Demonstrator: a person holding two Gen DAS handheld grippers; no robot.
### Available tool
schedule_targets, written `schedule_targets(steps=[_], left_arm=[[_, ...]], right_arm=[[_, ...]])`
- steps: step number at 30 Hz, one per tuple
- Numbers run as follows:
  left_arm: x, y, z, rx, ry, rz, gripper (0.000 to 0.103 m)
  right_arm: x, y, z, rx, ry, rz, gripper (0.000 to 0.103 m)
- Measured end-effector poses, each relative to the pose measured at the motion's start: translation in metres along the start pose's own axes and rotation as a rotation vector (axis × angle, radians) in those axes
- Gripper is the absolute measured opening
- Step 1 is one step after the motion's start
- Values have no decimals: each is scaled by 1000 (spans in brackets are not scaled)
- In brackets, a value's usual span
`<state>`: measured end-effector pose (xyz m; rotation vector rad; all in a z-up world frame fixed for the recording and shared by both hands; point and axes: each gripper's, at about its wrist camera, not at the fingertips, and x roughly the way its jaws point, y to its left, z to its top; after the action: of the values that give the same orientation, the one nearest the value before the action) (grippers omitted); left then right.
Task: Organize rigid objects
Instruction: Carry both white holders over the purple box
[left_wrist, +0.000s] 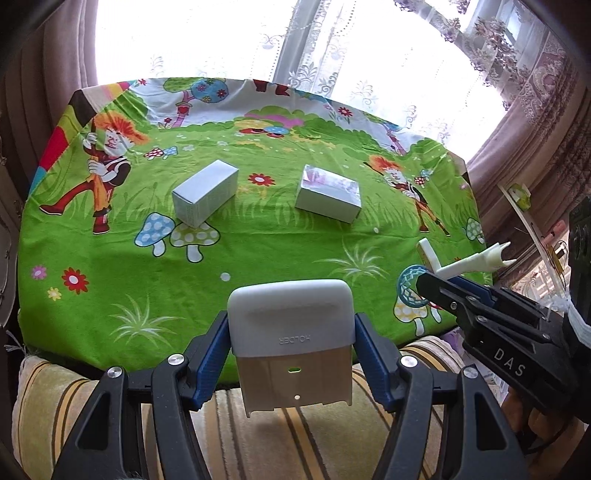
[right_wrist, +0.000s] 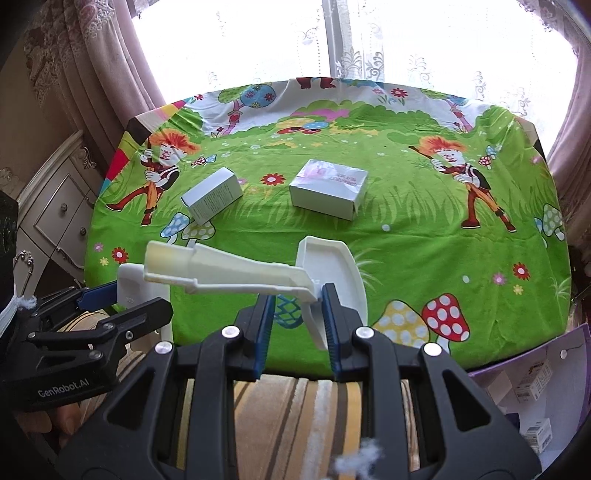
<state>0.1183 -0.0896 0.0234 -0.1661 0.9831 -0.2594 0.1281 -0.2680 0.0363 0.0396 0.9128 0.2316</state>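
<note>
You're mid-carry, left gripper (left_wrist: 291, 354) clamped on the grey holder (left_wrist: 291, 325) and right gripper (right_wrist: 297, 328) pinched on the white bracket (right_wrist: 236, 273), so next looks like setting both down beyond the fingertips, beside the two boxes (left_wrist: 205, 192).

Count check: two grippers up, the left gripper (left_wrist: 291, 354) and the right gripper (right_wrist: 295, 325). One grey holder (left_wrist: 291, 332) sits between the left jaws, one white plastic piece (right_wrist: 236, 273) between the right jaws. Ahead of both sets of jaws, two boxes on the cloth: one plain white box (left_wrist: 205, 192), one box with pink print (left_wrist: 328, 194).
</note>
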Motion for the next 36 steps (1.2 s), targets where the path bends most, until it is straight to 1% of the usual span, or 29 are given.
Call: schedule_targets(steps=[8, 15, 21, 28, 36], left_arm=[[4, -49, -8, 94, 27, -70, 66], [7, -107, -16, 206, 49, -145, 66], [10, -155, -29, 301, 79, -205, 66], [15, -199, -40, 363, 123, -290, 66], [30, -233, -45, 405, 172, -335, 66]], right_arm=[[-38, -42, -22, 65, -26, -40, 30], [-73, -92, -44, 135, -54, -122, 30], [-95, -136, -71, 207, -50, -190, 30], [-112, -178, -100, 281, -41, -258, 30], [-127, -212, -117, 349, -44, -334, 30]])
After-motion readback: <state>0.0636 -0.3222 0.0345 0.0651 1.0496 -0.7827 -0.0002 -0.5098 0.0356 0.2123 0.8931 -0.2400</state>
